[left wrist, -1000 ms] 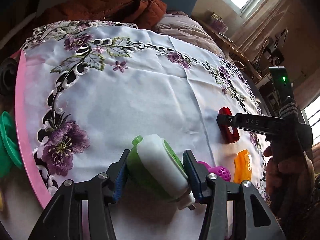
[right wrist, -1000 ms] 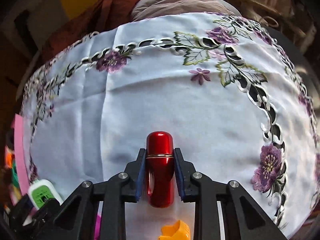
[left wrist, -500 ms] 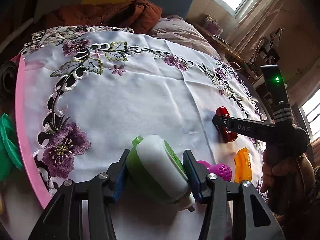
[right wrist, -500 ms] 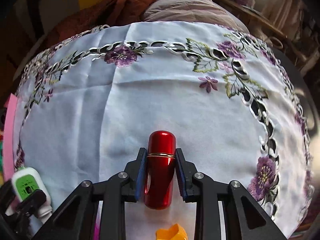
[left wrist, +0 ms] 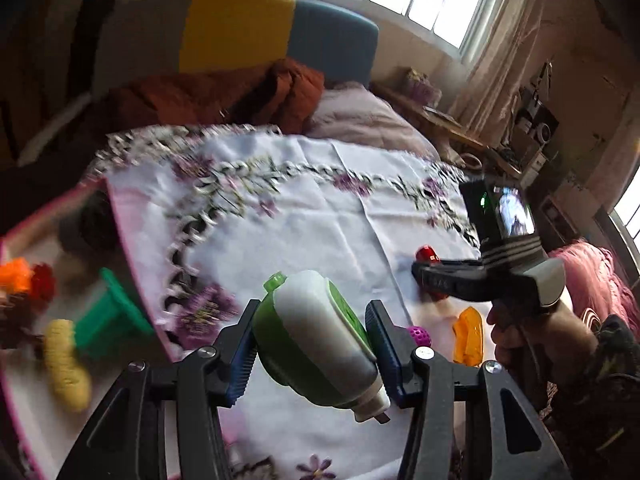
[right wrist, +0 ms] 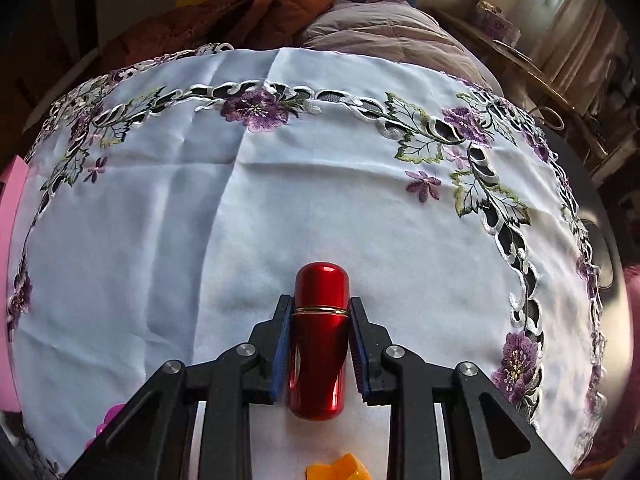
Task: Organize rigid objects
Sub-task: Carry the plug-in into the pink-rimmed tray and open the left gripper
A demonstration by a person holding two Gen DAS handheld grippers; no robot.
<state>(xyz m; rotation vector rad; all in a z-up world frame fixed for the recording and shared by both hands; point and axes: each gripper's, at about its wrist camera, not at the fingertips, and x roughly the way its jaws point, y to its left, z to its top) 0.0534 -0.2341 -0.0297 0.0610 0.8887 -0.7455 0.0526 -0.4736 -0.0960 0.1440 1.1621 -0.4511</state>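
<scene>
While the green-and-white bottle [left wrist: 316, 340] is clamped half-wide by the left gripper [left wrist: 312, 350] above the cloth [right wrist: 200, 220], the red capsule [right wrist: 318, 340] is pinched narrowly by the right gripper [right wrist: 318, 344].

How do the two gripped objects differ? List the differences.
The green-and-white device is bulky and matte; the red metallic capsule is slim and glossy. The device spreads the left gripper wide; the capsule leaves the right gripper narrow. The device sits tilted, the capsule straight. Both are clamped between blue pads.
</scene>
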